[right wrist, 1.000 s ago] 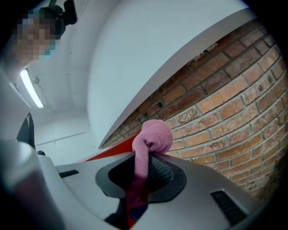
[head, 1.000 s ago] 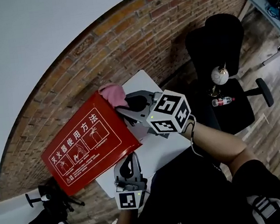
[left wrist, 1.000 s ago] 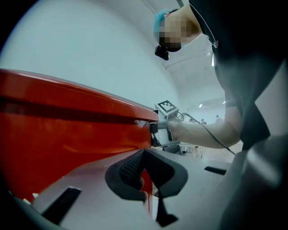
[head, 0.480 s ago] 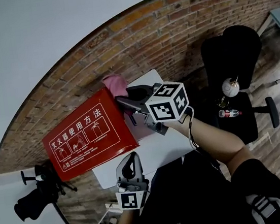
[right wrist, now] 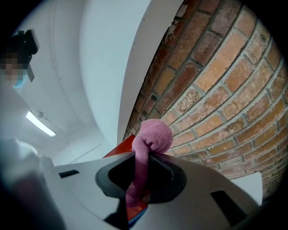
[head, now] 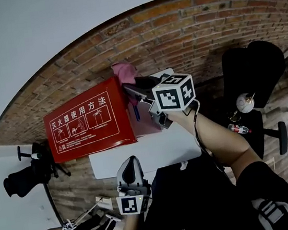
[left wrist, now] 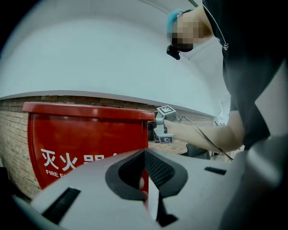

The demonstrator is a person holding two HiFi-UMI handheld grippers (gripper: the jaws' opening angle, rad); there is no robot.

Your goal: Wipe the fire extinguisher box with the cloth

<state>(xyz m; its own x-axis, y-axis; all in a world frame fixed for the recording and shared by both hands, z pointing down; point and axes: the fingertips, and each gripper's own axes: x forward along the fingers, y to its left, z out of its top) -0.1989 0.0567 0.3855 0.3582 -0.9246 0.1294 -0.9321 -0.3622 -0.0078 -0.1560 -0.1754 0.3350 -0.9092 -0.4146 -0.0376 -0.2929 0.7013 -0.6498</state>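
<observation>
The red fire extinguisher box (head: 90, 125) stands on a white table (head: 154, 152) against the brick wall, its instruction panel facing me. My right gripper (head: 130, 91) is shut on a pink cloth (head: 125, 73), which bunches at the box's top right corner. In the right gripper view the cloth (right wrist: 152, 137) hangs pinched between the jaws, with the box's red edge (right wrist: 122, 148) just beyond. My left gripper (head: 131, 162) is low at the table's near edge, shut and holding nothing. Its own view shows the box front (left wrist: 85, 143) close ahead of the left gripper (left wrist: 145, 156).
The brick wall (head: 200, 20) runs behind the box. A black office chair (head: 254, 71) stands to the right, with a bottle (head: 239, 128) and a white ball-shaped item (head: 245, 102) on its seat. Black equipment (head: 26, 177) sits on the floor at the left.
The head view has swung, so the box now looks more level. The right gripper and cloth stay at the box's top right corner, shifted slightly up. The left gripper stays low.
</observation>
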